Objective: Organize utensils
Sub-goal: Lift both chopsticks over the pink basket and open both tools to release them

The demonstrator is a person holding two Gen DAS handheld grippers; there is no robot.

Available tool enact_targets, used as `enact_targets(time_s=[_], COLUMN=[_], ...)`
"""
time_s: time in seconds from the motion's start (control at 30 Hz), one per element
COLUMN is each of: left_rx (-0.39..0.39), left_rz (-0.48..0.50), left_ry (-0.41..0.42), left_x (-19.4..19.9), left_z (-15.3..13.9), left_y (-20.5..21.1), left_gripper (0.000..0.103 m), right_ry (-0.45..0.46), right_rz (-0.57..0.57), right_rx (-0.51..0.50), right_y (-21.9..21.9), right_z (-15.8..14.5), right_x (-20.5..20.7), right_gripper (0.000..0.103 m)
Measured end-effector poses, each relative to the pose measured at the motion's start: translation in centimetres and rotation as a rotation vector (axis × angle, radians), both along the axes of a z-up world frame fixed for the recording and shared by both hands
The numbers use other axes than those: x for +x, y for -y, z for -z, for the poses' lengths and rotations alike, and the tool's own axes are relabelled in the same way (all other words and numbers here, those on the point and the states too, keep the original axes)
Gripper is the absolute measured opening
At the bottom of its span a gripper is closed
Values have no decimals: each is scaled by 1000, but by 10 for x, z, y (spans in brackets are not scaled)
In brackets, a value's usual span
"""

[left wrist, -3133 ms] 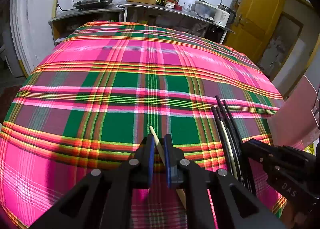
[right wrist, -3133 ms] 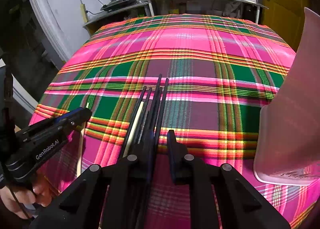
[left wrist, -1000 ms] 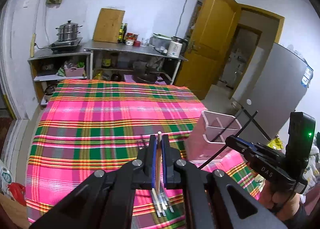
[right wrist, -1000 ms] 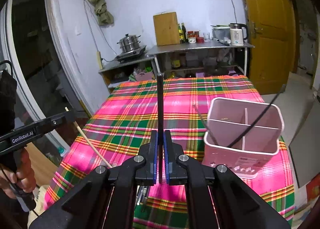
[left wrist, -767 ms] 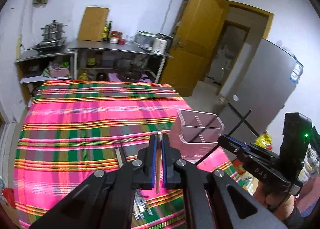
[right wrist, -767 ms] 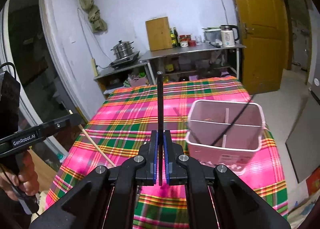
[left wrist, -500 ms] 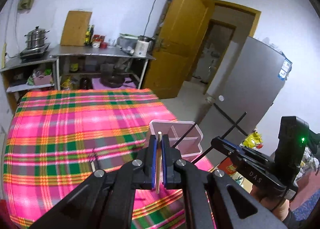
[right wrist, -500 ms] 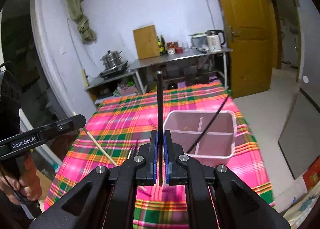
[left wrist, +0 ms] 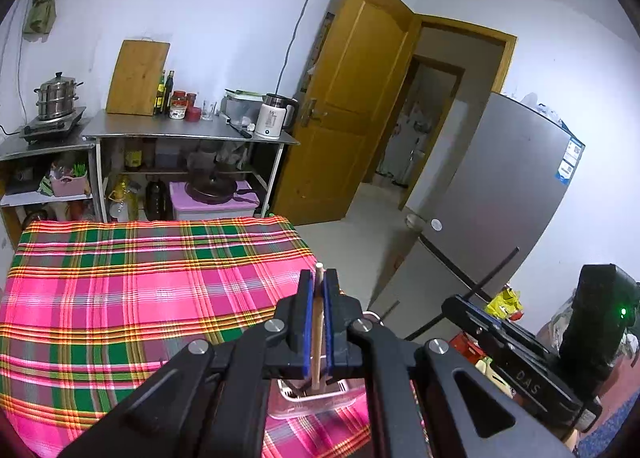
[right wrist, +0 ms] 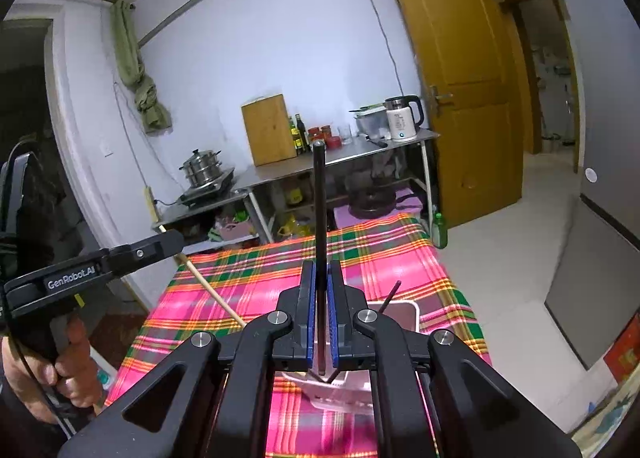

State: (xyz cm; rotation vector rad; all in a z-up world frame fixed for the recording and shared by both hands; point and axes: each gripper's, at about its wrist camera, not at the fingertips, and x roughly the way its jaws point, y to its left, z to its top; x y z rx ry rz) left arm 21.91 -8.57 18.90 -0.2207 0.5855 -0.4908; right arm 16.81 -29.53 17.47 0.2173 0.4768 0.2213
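Left gripper [left wrist: 317, 322]: clamped tight on a pale wooden chopstick [left wrist: 318, 332], blue pads pinching it on both sides, stick upright with its tip poking out above them.
Right gripper [right wrist: 320, 314]: pinched shut on a black chopstick [right wrist: 319, 217], which stands tall above the pads; its lower end hangs just below them.
Directly beneath: the pink utensil holder [right wrist: 402, 312] sits right under both grippers now, mostly hidden by the gripper bodies, only rim and a front wall showing. One dark stick [right wrist: 391, 294] already leans out of it, just right of the right gripper.
What just changed: a second ago the holder stood out ahead, in plain view with its dividers showing. Both hands have swung across and up, and it has slid in underneath. Three seconds back both grippers were down low at the loose chopsticks on the cloth.
Further out: plaid tabletop [left wrist: 120, 298] stretching away ahead and left of the left gripper; steel shelf with kettle [left wrist: 273, 119] beyond; wooden door and grey fridge off to the right.
Task reading: pick-up done, carry nearly done. Looks like both sticks are lined up for the drop; which compartment each sits over, I cannot tell.
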Motion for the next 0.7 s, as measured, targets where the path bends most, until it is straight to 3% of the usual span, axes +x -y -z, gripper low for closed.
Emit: enact_targets(time_s=[0.43, 0.63, 0.7], left_rx=[60, 79, 79], left_rz=[9, 21, 23], left_ry=[-124, -151, -148], left_x=[35, 36, 33], left_z=[70, 83, 82], left_y=[17, 20, 20], left_gripper=[5, 6, 13], right_ry=[-145, -192, -203], right_rz=[5, -7, -9], right_rx=[5, 5, 5], right_y=[2, 1, 0], right_z=[64, 80, 83], right_x=[33, 41, 41], right_gripper=[5, 5, 5])
